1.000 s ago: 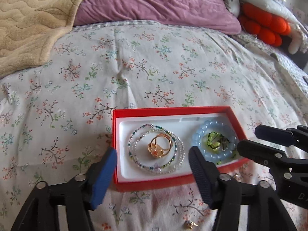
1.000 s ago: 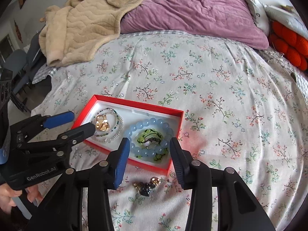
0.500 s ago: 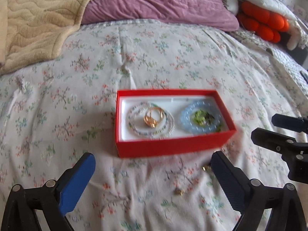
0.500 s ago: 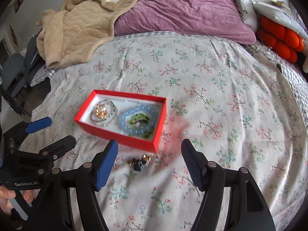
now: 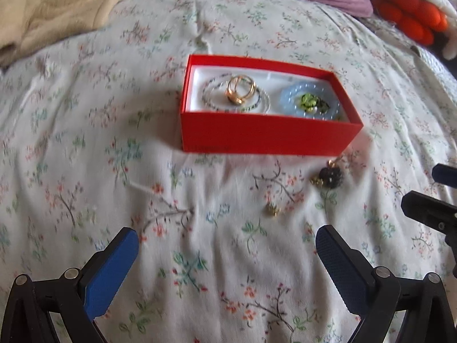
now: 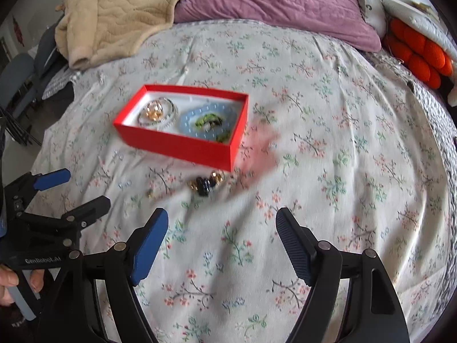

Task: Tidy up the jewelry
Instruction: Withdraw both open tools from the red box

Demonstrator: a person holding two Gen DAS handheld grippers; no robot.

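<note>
I see the red jewelry box (image 5: 268, 134) sitting open on the floral bedspread (image 5: 85, 143), ahead of both tools and touched by neither. Inside it, on the white lining, a coil of beaded bracelets (image 5: 237, 97) lies at the left with gold rings (image 5: 241, 91) resting on top, and a pale blue bead bracelet (image 5: 310, 103) lies at the right around something green (image 5: 308, 100) that blur keeps me from naming. The near wall of the box hides the front edge of both coils. Just outside the box, near its right front corner, a dark cluster with gold bits (image 5: 328, 175) lies on the cloth, and a small gold piece (image 5: 271, 209) lies apart from it, closer to me; both are too small and smeared to identify. My left gripper (image 5: 227, 248) has just been opening and its jaws stand spread wide over bare cloth with nothing between them. My right gripper (image 6: 221, 230) has likewise just been opening, spread and empty, short of the dark cluster. In the right wrist view, fingers (image 6: 11, 281) at the lower left edge wrap the left tool's handle, mostly cut off. A beige blanket (image 6: 120, 14), a purple pillow (image 6: 280, 3) and something orange (image 6: 417, 51) lie beyond.
</note>
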